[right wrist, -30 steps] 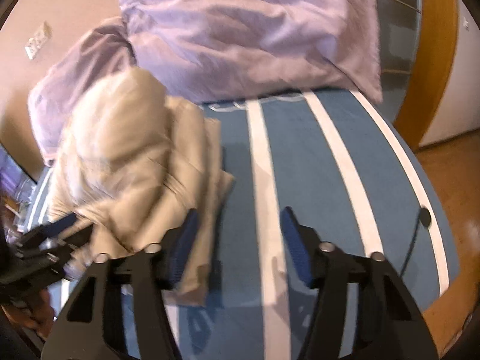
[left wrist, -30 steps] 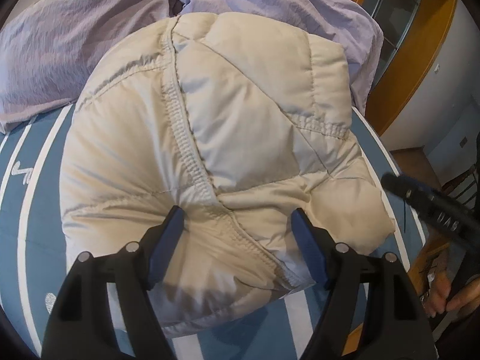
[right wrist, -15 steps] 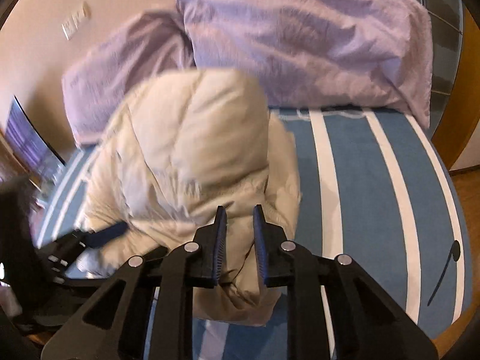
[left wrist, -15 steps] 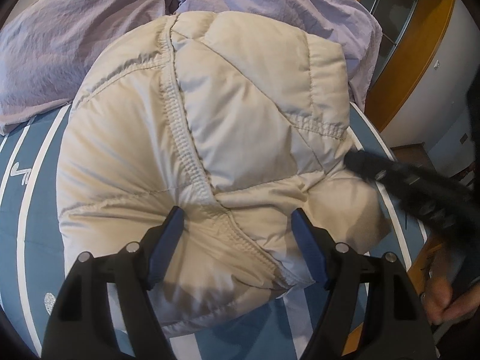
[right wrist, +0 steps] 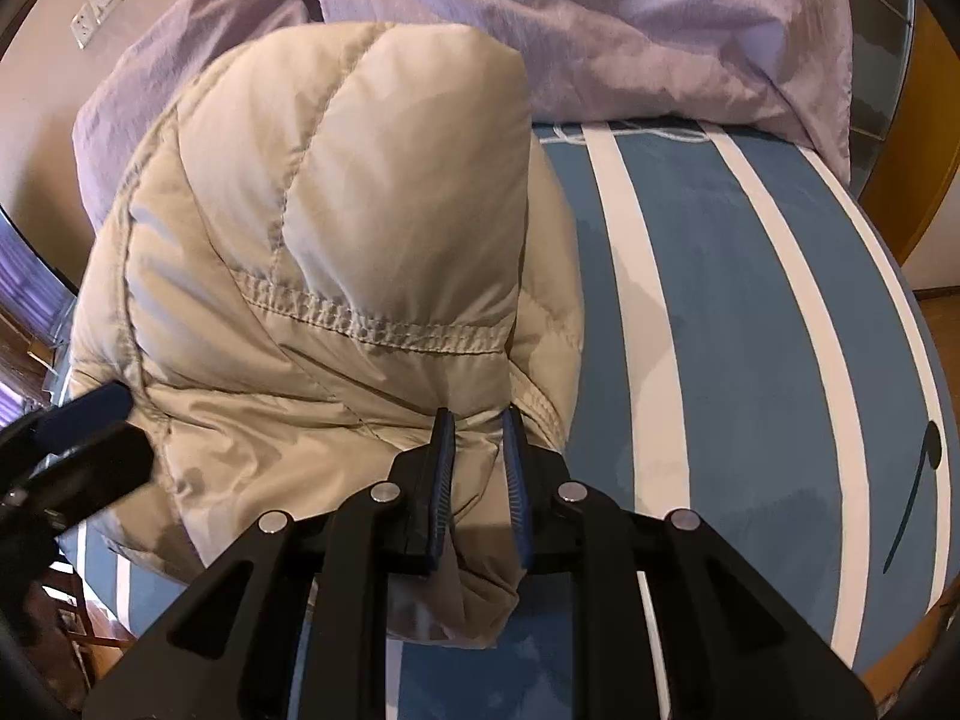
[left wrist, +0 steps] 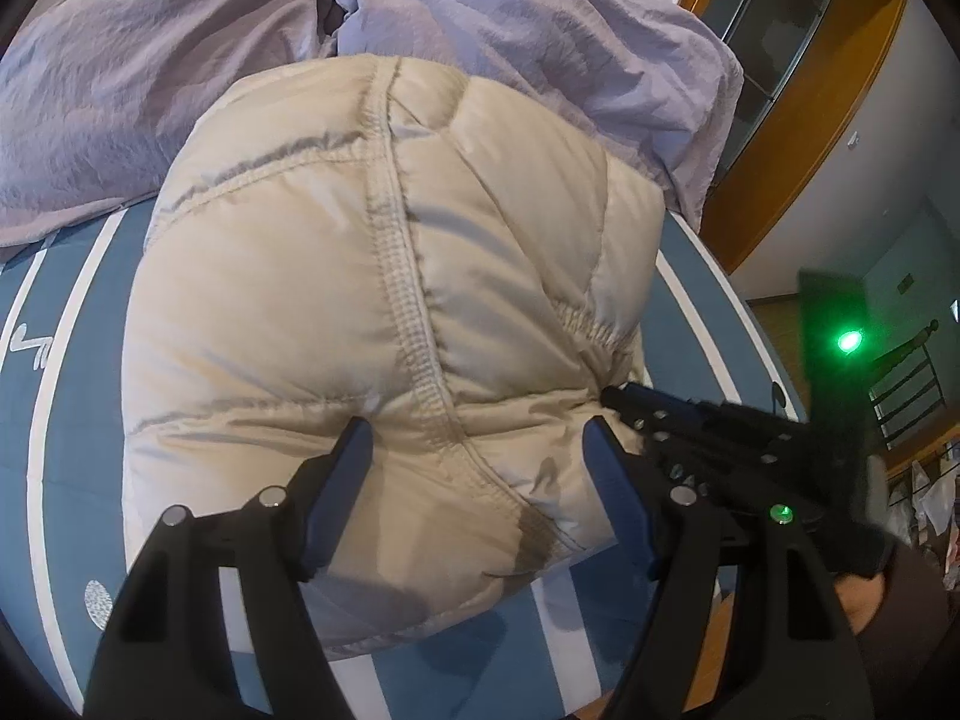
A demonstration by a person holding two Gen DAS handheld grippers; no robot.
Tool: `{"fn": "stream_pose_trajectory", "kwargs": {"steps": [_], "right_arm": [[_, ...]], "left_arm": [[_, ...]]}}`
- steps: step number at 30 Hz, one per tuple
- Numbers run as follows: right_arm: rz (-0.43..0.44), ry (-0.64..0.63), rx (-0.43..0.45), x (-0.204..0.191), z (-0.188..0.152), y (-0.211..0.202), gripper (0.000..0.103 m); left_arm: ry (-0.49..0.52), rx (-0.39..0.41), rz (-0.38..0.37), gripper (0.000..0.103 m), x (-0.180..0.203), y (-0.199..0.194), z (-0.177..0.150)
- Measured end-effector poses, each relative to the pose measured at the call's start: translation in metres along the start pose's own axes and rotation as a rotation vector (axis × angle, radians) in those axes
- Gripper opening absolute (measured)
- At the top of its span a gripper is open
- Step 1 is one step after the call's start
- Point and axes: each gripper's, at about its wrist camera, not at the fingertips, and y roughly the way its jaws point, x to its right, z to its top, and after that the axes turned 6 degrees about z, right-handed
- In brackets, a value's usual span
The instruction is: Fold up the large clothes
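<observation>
Swinging in from the bare stripes, our right hand-held gripper (right wrist: 477, 480) has come down onto the jacket (right wrist: 336, 276), and its jaws have just been closing with a fold of the near edge between them; now they're pinching that beige cloth tight. The jacket sits bundled on the bed (right wrist: 750, 312), near the foot-side edge, its far end up against the lilac pillows (right wrist: 570, 30).

We'd call this one light and very soft: a puffy quilted shell, full of air, so it will squash under any squeeze and spring back after. The fabric looks smooth and a bit slick, so a shallow pinch could slide off. Best holds, we reckon, are the stitched seams and hems, where the cloth is doubled and firmer, like the ribbed seam (left wrist: 414, 300) running down the middle in the left view.

Our left hand-held gripper (left wrist: 474, 492) hasn't budged: jaws spread wide, straddling the bulging near end of the jacket with the padding swelling up between them. Whether the pads truly press it, we can't tell. Beside its right finger the right gripper shows, nose buried in the fabric.
</observation>
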Motion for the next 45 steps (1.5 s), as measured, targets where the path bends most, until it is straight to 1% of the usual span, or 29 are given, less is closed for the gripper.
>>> {"fn": "stream_pose_trajectory", "kwargs": {"steps": [5, 7, 12, 18, 25, 29, 32, 33, 35, 37, 42, 45], "right_arm": [[-0.002, 0.021, -0.005, 0.005, -0.008, 0.006, 0.017], [-0.003, 0.026, -0.004, 0.005, -0.009, 0.008, 0.017], [-0.006, 0.031, 0.0, 0.005, -0.011, 0.008, 0.017], [-0.009, 0.028, 0.003, 0.006, -0.012, 0.009, 0.018], [-0.002, 0.034, 0.008, 0.008, -0.013, 0.009, 0.018], [0.001, 0.036, 0.007, 0.009, -0.013, 0.009, 0.018], [0.005, 0.036, 0.005, 0.012, -0.012, 0.009, 0.018], [0.004, 0.035, 0.006, 0.012, -0.012, 0.009, 0.018], [0.001, 0.034, 0.012, 0.012, -0.012, 0.007, 0.018], [-0.005, 0.031, 0.021, 0.01, -0.011, 0.004, 0.018], [-0.016, 0.032, 0.035, 0.008, -0.006, -0.009, 0.019], [-0.029, 0.04, 0.055, 0.008, 0.001, -0.023, 0.022]], "left_arm": [[-0.016, 0.017, -0.009, 0.073, -0.004, -0.009, 0.007], [-0.019, 0.033, -0.002, 0.073, -0.007, -0.014, 0.013], [-0.037, 0.067, 0.037, 0.073, -0.019, -0.022, 0.027], [-0.051, 0.086, 0.083, 0.073, -0.032, -0.025, 0.041], [-0.044, 0.1, 0.156, 0.073, -0.044, -0.022, 0.055], [-0.042, 0.124, 0.205, 0.073, -0.052, -0.021, 0.065], [-0.033, 0.118, 0.243, 0.073, -0.055, -0.012, 0.068], [-0.032, 0.107, 0.249, 0.074, -0.057, -0.007, 0.068], [-0.047, 0.088, 0.253, 0.078, -0.061, 0.005, 0.064], [-0.059, 0.088, 0.26, 0.078, -0.064, 0.014, 0.06], [-0.028, 0.089, 0.304, 0.078, -0.062, 0.029, 0.057], [-0.014, 0.084, 0.323, 0.078, -0.063, 0.038, 0.058]]}}
